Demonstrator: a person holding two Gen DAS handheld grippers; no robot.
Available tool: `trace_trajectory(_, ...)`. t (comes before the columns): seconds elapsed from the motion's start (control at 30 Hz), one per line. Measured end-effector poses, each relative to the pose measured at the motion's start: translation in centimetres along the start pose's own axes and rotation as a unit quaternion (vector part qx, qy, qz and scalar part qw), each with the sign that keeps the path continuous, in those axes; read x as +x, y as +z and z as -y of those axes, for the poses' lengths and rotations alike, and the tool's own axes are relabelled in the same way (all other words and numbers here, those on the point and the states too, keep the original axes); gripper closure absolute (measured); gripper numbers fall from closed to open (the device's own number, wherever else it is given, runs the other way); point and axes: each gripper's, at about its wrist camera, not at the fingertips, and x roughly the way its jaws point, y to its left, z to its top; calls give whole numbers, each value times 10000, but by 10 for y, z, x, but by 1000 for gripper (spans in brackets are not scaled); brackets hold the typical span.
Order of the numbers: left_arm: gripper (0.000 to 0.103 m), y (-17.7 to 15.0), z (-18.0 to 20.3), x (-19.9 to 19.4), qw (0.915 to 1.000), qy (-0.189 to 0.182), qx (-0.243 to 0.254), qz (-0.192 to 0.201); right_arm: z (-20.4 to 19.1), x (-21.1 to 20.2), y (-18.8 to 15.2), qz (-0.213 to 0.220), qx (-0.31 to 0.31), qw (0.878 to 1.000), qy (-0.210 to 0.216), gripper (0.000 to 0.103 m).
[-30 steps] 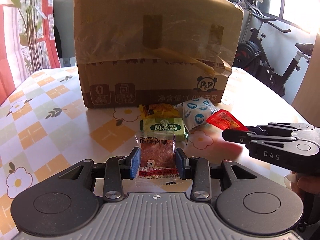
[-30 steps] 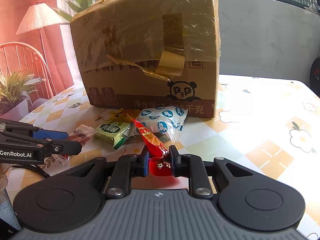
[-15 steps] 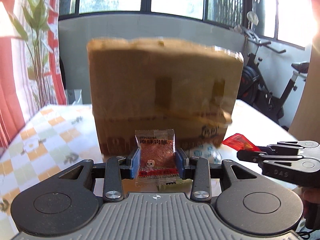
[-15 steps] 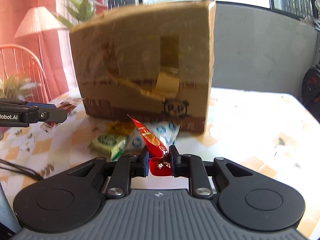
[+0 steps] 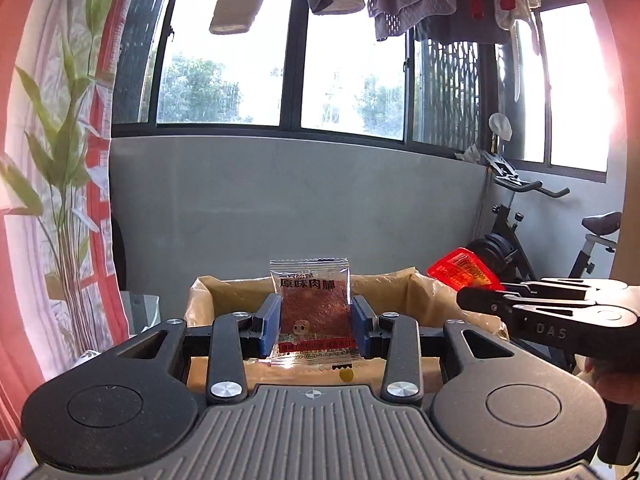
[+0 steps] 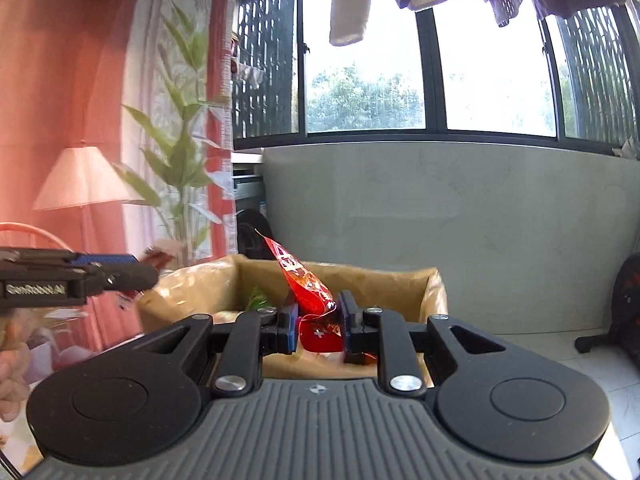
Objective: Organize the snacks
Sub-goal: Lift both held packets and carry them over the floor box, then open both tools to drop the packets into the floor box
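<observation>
A: Both grippers have come up since the earlier frame; then they were low over the tabletop in front of the box, and now they look over its open top.

B: And the fingers?

A: On the left gripper [image 5: 312,326] the blue fingers [image 5: 267,323] pinch a clear packet [image 5: 311,312] of dried meat by its two side edges, and it stands upright between them. On the right gripper [image 6: 318,326] the fingers [image 6: 289,330] are closed on the lower end of a red packet [image 6: 306,292], which leans up and to the left.

B: Where are the packets relative to the box?

A: Each is in the air near the front rim of the box [image 5: 400,300], which is lined with a plastic film. In the right view something green [image 6: 256,298] lies inside already. The tabletop and the other snacks are not visible now.

B: So which step is this?

A: I judge it is the carry: two snacks are lifted and brought to the box, not yet released.

B: What does the next move need?

A: I think each packet must go forward past the rim, over the opening, before the fingers spread. The two grippers are close, so they should keep apart. The packets are light and could catch on the film.
</observation>
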Motion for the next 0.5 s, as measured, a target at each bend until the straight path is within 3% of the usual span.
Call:
trace_trajectory(0.23, 63, 12, -2, 66, 9987, 330, 13, -395, 31, 73, 1, -774, 390, 9945, -591, 82)
trace_trajectory(0.47, 56, -2, -15, 91, 9961, 321, 73, -822, 32, 79, -4, -1034, 270, 9922, -644, 81)
trace_trajectory(0.5, 53, -4, -18, 93, 9957, 340, 90, -853, 32, 78, -4, -1048, 264, 9921, -637, 75)
